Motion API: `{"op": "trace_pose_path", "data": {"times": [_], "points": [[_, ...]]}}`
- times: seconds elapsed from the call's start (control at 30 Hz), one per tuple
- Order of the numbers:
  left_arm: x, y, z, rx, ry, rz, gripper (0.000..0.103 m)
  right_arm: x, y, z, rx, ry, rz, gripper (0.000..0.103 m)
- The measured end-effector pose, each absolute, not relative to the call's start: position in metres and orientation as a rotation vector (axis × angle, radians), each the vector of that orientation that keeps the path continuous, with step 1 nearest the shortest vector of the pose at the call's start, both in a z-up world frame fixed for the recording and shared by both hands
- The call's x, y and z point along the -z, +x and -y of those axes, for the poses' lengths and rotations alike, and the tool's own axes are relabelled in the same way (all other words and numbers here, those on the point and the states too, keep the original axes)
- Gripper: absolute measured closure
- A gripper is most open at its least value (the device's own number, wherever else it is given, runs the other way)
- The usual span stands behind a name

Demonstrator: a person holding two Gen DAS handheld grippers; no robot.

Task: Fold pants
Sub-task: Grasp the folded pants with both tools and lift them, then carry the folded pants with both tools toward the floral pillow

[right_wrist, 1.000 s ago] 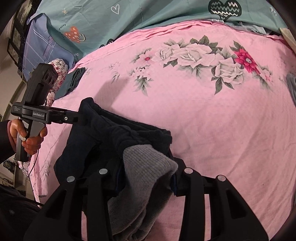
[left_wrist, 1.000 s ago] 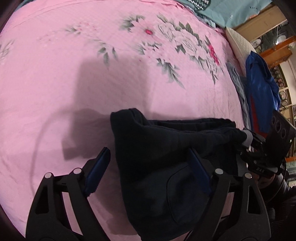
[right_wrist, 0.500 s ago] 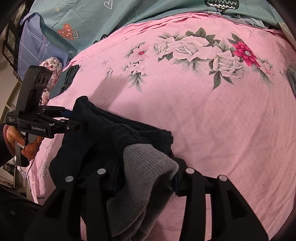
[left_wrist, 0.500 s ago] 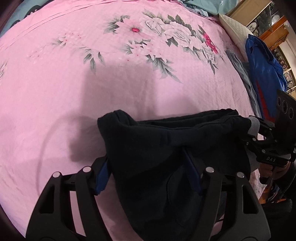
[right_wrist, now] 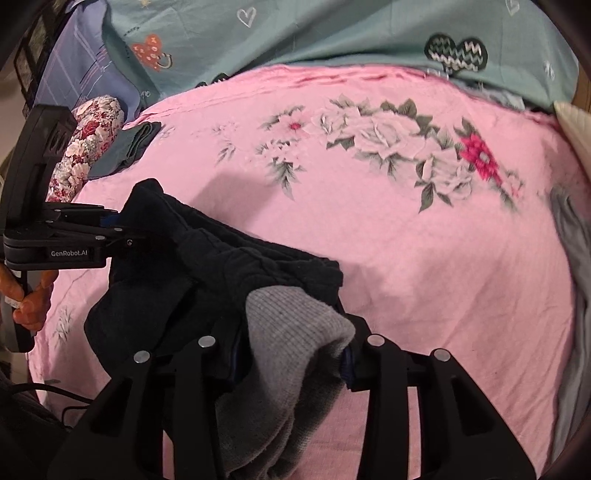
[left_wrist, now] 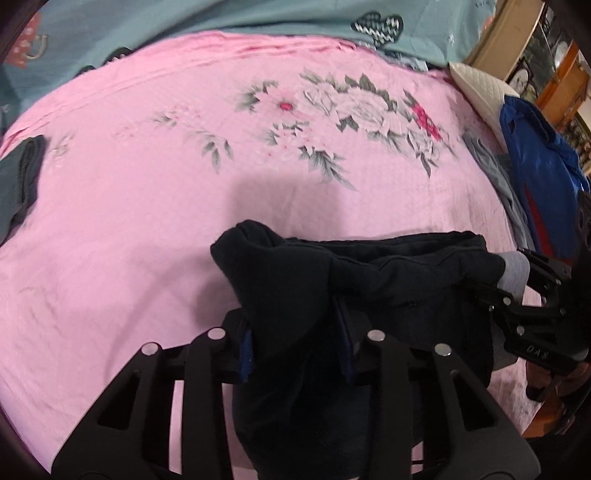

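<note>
Dark navy pants (left_wrist: 369, 295) with a grey ribbed cuff (right_wrist: 291, 332) hang between my two grippers above the pink flowered bedspread (left_wrist: 147, 206). My left gripper (left_wrist: 295, 350) is shut on one end of the pants' dark fabric. My right gripper (right_wrist: 291, 354) is shut on the other end, with the grey cuff bunched between its fingers. In the right wrist view the left gripper (right_wrist: 110, 229) shows at the left, clamped on the pants (right_wrist: 207, 266). In the left wrist view the right gripper (left_wrist: 517, 291) shows at the right.
A teal sheet (right_wrist: 332, 33) lies along the far side of the bed. A blue garment (left_wrist: 539, 173) and a grey garment (left_wrist: 495, 173) lie at the right edge. A dark green folded cloth (right_wrist: 129, 147) and a floral pillow (right_wrist: 88, 140) lie at the left.
My left gripper has closed from open onto the pants' end. The pants have lifted and both views have tilted up, showing more of the far bed.
</note>
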State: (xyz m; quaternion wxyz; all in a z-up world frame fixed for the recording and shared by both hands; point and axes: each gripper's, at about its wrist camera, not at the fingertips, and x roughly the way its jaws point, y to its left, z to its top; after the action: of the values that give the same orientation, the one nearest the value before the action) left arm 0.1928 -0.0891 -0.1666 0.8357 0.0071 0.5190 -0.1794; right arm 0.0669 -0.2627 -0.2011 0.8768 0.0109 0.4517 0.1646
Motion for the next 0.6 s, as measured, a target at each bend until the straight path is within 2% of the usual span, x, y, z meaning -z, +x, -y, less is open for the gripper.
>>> {"op": "trace_pose_path", "data": {"times": [0.37, 0.6], "points": [[0.108, 0.124, 0.044, 0.318, -0.114, -0.943, 0.073, 0.143, 0.023, 0.237, -0.357, -0.087, -0.728, 0.067], [0.07, 0.099, -0.014, 0.291, -0.167, -0.814, 0.074, 0.099, 0.014, 0.18, -0.381, -0.159, -0.623, 0.067]]}}
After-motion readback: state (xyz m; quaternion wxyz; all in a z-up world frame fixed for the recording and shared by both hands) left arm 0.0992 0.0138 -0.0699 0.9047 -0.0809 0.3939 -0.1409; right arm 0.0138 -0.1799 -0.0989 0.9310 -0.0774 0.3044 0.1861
